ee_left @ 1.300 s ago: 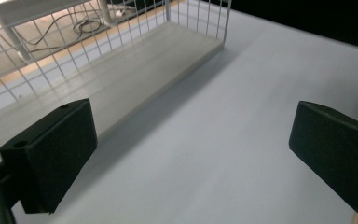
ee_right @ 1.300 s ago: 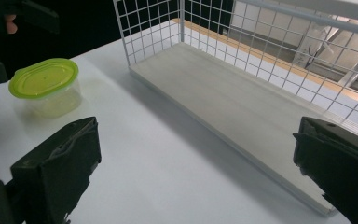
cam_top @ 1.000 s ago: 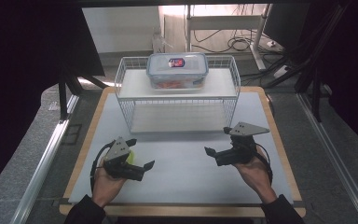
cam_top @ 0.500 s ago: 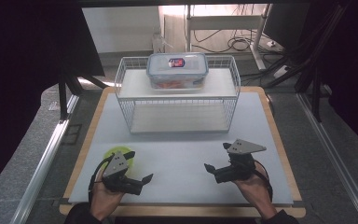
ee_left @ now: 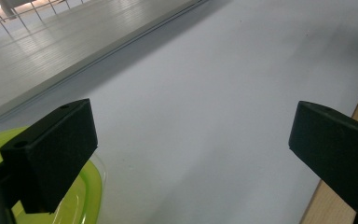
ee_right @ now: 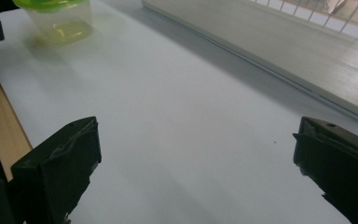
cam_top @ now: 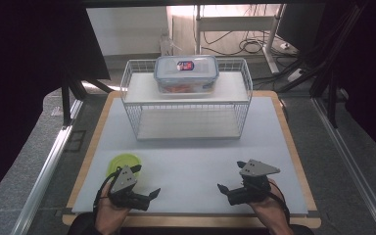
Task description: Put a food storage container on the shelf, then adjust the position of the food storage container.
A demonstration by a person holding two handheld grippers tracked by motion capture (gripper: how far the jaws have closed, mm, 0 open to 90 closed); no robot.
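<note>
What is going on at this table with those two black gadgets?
A person holds one pair of tongs in each hand near the front edge of the table. The left tongs and the right tongs are both open and hold nothing. A small green-lidded container stands beside the left hand. Farther back, a clear lidded food box sits on top of a white wire rack.

High view: above the near edge, facing forward and down over the whole mat (cam_top: 196,161). Gripper views: low, close, facing inward across it. Shared: mat, rack (cam_top: 186,105) base.
</note>
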